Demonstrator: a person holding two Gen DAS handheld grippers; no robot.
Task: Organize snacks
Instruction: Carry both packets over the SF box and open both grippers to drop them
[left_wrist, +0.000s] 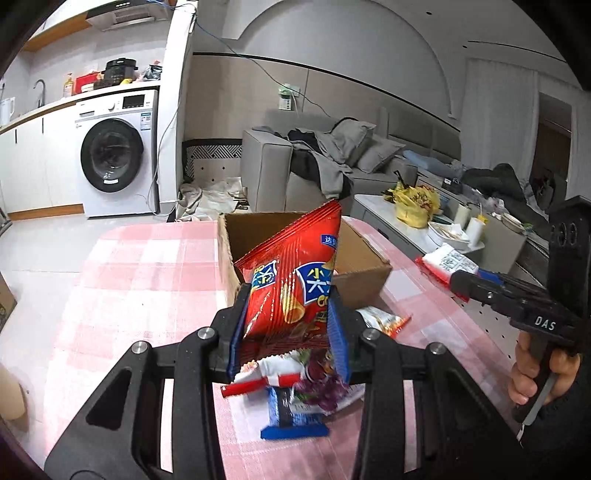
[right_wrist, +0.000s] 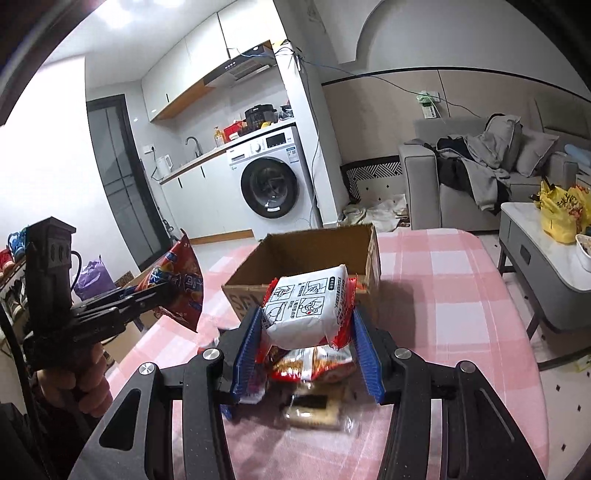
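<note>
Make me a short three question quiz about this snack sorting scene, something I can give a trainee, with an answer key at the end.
1. True or false: the left gripper holds a red chip bag.
2. What does the right gripper hold? A) a blue wafer pack B) a white and red noodle packet C) nothing
3. Fill in: the cardboard box on the pink checked tablecloth stands ____ at the top.

Key: 1 true; 2 B; 3 open.
</note>
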